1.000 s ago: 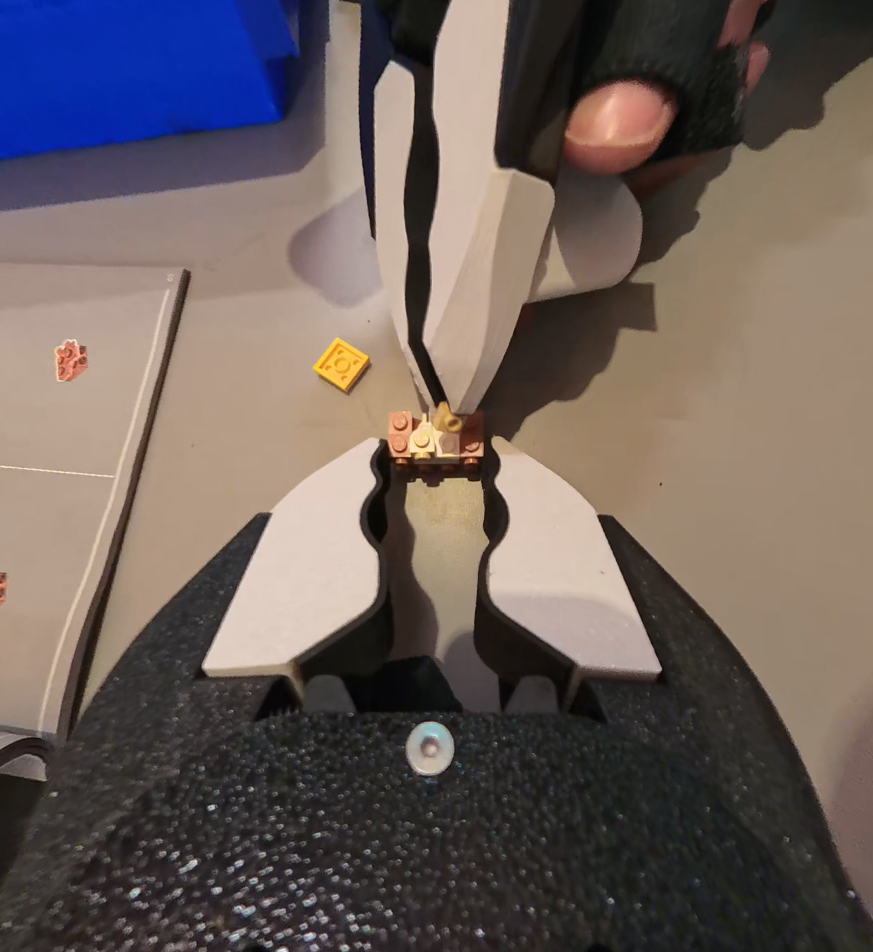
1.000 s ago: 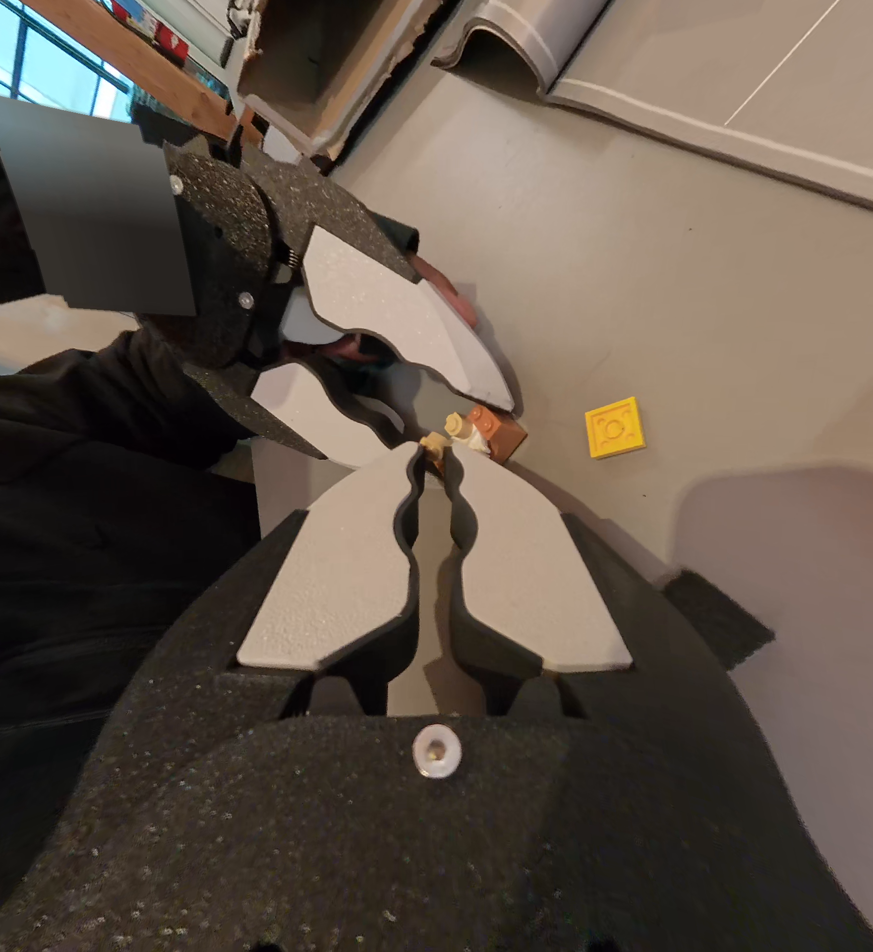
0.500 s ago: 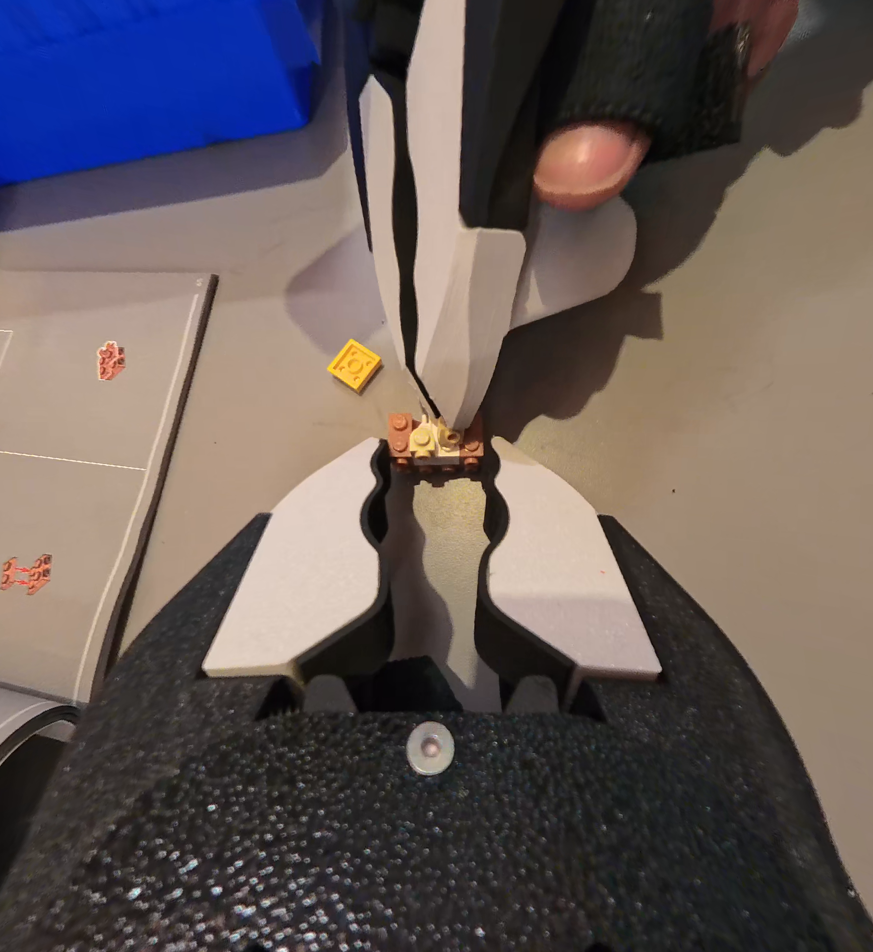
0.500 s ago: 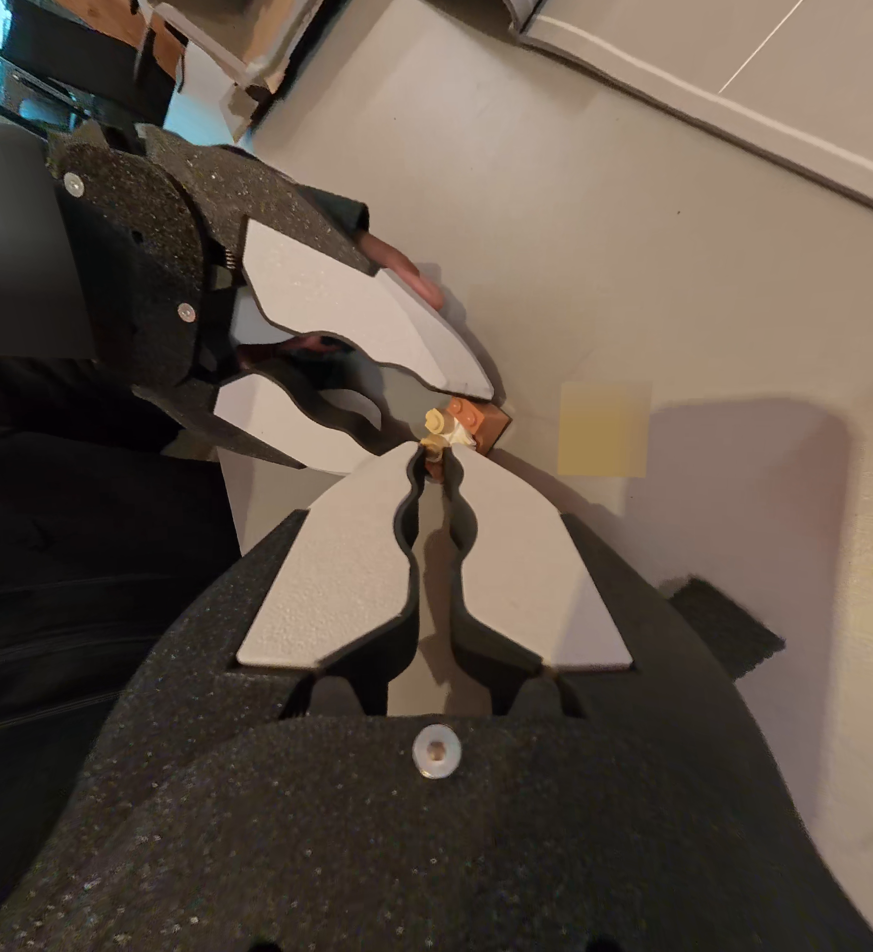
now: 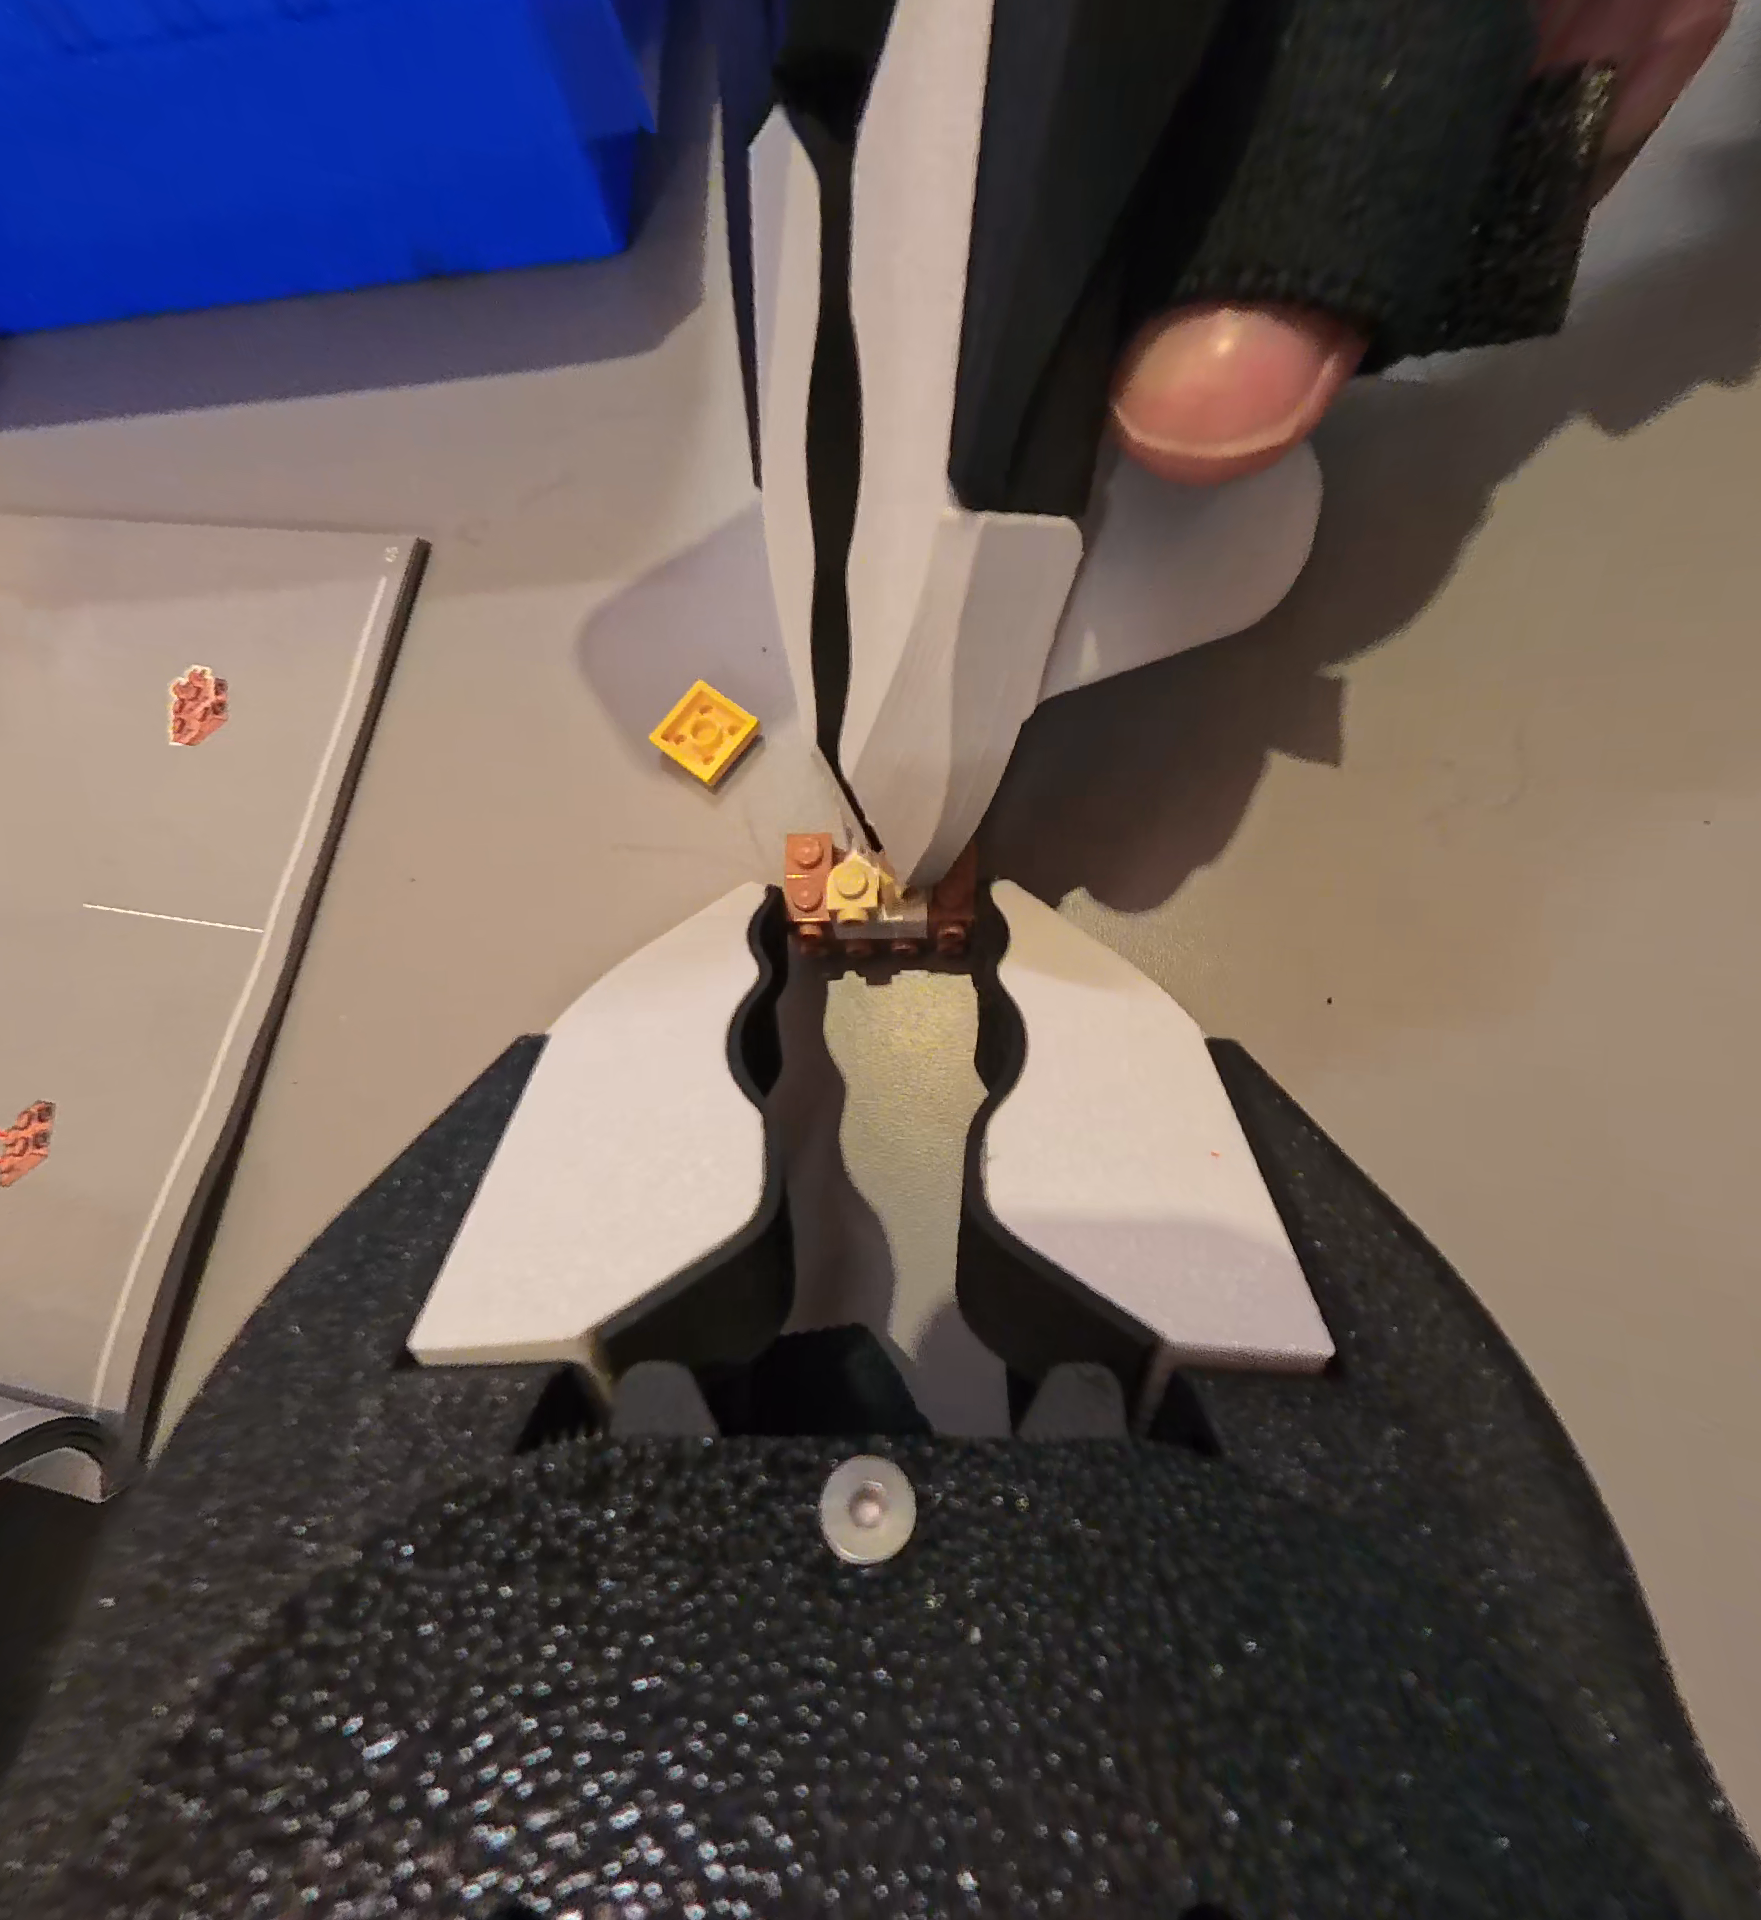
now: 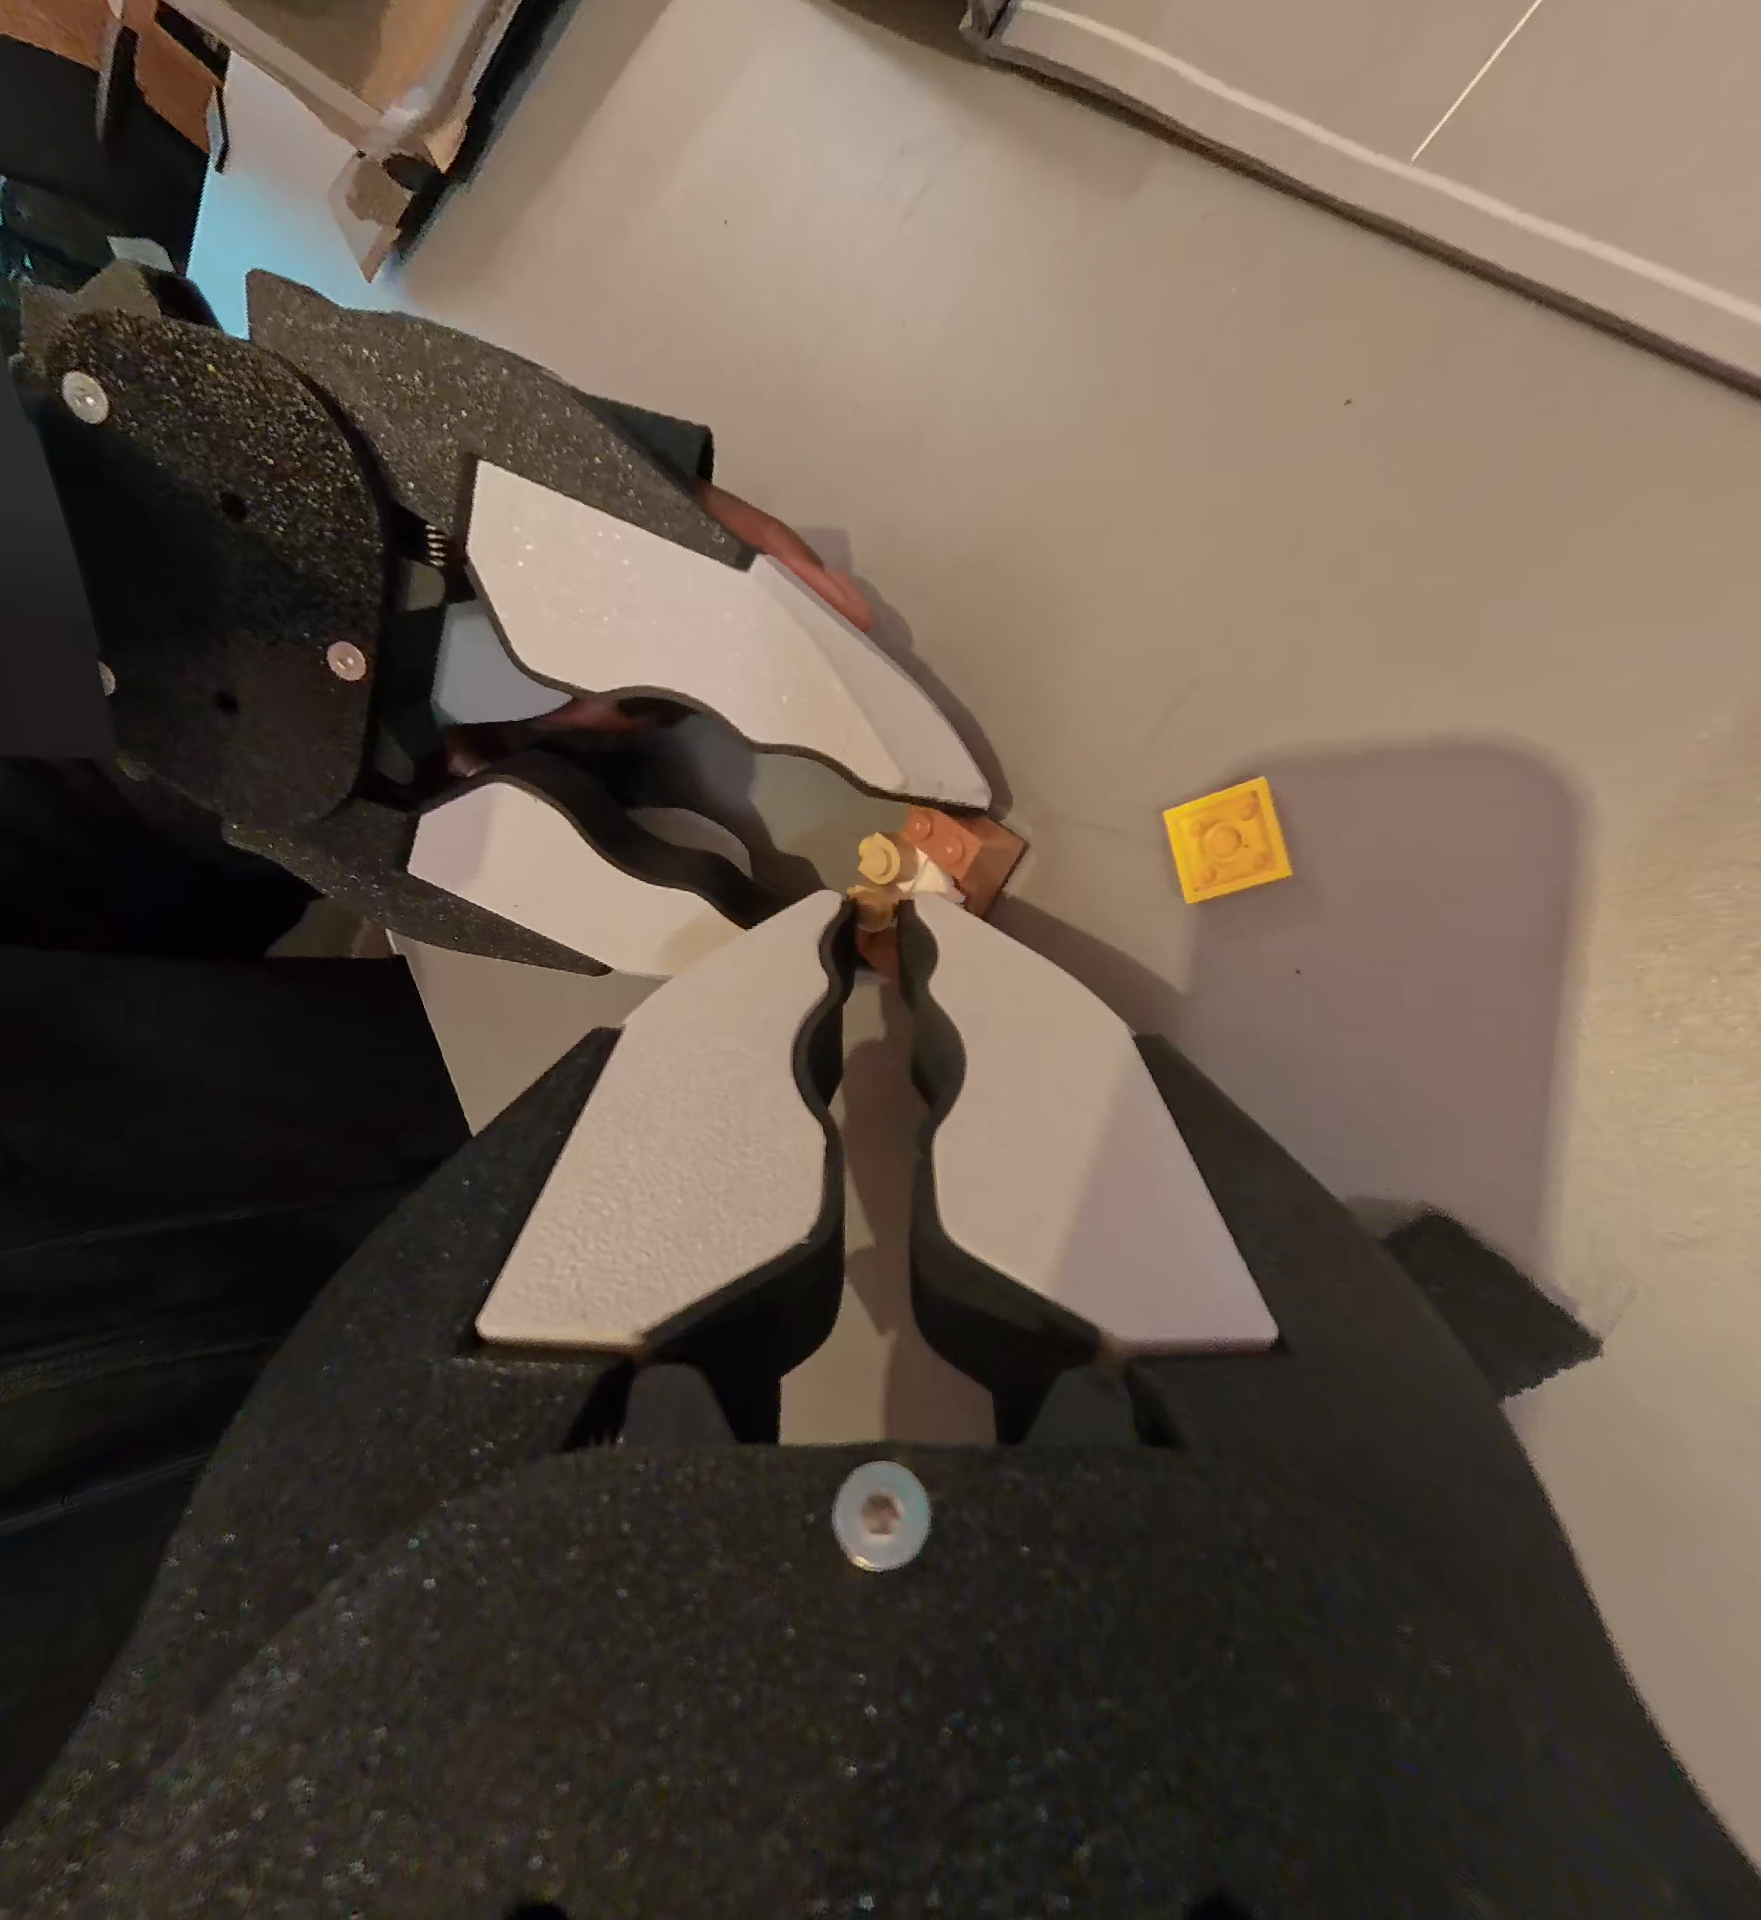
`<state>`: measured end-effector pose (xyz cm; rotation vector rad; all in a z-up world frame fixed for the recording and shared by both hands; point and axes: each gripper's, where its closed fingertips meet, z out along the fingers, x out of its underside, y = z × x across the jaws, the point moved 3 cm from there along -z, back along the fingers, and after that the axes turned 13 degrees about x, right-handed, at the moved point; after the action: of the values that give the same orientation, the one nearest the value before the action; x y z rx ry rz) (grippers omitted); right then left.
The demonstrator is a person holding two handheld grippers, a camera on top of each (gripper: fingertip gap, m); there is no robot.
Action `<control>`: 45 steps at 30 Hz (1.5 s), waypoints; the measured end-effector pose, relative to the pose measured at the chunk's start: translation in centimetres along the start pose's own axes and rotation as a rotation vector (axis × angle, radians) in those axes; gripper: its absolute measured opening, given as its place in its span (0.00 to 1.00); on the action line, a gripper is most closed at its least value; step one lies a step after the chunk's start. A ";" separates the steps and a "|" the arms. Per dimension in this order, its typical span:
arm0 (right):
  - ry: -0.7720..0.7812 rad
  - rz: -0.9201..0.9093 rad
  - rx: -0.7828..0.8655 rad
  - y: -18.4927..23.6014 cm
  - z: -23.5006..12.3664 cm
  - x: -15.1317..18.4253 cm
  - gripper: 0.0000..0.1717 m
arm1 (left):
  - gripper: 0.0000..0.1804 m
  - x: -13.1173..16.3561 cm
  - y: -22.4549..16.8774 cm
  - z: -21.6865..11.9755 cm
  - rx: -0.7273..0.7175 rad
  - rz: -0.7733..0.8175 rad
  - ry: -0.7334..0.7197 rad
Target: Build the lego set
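My left gripper (image 5: 881, 920) had the brown brick assembly (image 5: 881, 902) clamped between both pads, low over the grey table (image 5: 1478, 1039), with the tan stud piece (image 5: 852, 885) already seated on top. The right gripper (image 6: 878, 914) came in steeply from above, its narrow jaws pinching a small tan piece (image 6: 874, 902) right against the assembly's top; I couldn't tell whether it had seated, so I'd say that one was left to finish. Left of my left jaws lay the instruction booklet (image 5: 128, 935). A yellow plate (image 5: 704, 731) sat loose, just beyond the fingertips.
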<state>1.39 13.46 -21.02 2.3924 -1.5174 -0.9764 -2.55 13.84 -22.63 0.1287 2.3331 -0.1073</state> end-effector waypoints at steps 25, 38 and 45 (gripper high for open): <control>-0.012 0.048 0.004 0.3 -0.2 0.3 0.06 | 0.19 -0.1 -0.1 0.0 0.026 -0.034 -0.025; -0.223 -0.281 -0.087 1.6 -2.5 0.7 0.13 | 0.19 0.0 0.1 -1.1 0.111 -0.097 -0.060; -0.556 -0.904 0.087 1.8 -2.3 0.9 0.22 | 0.18 -0.2 0.0 -2.7 0.191 -0.152 -0.076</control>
<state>1.65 11.33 -18.89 3.0763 -0.4672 -1.8805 -4.40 14.18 -20.63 0.0406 2.2517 -0.4038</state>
